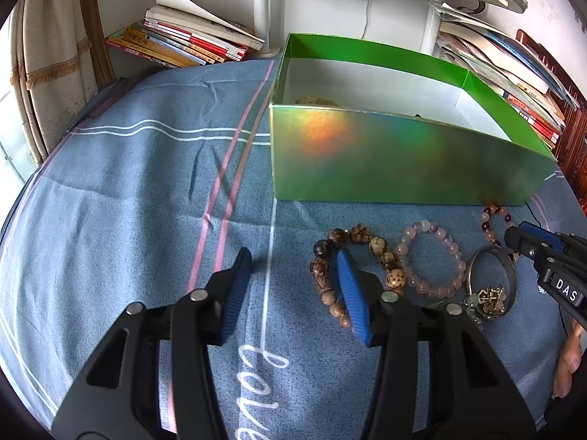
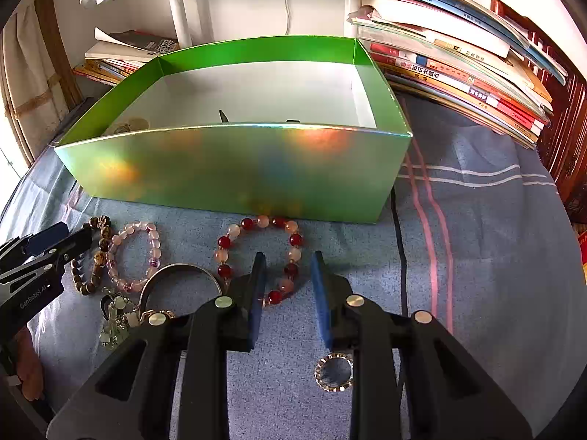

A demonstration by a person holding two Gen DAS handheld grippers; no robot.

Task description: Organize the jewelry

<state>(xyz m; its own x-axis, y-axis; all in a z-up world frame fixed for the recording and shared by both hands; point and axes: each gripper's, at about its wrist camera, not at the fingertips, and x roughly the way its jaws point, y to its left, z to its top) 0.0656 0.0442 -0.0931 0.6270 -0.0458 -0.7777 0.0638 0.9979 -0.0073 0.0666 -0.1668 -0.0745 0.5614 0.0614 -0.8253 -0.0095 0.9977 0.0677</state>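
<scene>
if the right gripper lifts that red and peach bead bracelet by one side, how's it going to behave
The red and peach bead bracelet is separate round beads on a string, so it will probably sag into a dangling loop rather than hold its ring shape. The glossy beads may slip or roll between the open jaws of the right gripper.

Both wrist cameras sit low and close over the blue striped cloth (image 1: 128,183), facing the shiny green open cardboard box (image 1: 403,161). The left view looks at the box's left front corner, the right view squarely at its front wall. Both share the box and the bead bracelets before it.
</scene>
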